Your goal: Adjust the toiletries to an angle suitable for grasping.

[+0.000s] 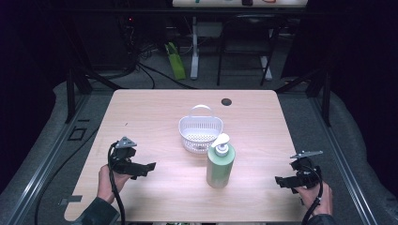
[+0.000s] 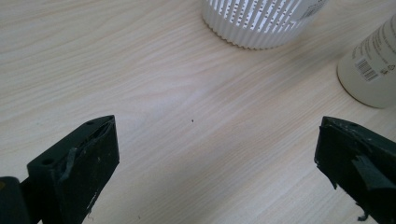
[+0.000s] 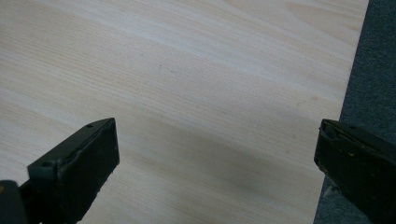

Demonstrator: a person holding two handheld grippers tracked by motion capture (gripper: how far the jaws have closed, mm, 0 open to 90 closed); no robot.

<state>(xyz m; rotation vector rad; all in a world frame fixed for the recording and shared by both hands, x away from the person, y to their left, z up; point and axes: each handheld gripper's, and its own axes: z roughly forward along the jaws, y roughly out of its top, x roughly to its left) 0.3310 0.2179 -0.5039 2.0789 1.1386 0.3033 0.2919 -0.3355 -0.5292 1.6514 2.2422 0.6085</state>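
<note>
left hand-held gripper [image 1: 149, 168]: jaws wide apart, nothing between, pointing inward | right hand-held gripper [image 1: 278, 180]: jaws wide apart, nothing between, pointing inward

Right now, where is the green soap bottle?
In the high view the soap bottle stands upright near the middle of the table, just in front of the white basket, between the two grippers.

From high above we look forward and down on the whole counter [image 1: 155, 108]. Our two tool cameras sit low and close to the wood. The left one shares the basket [image 2: 254, 21] (and the bottle [image 2: 371, 70]) with the high view.
</note>
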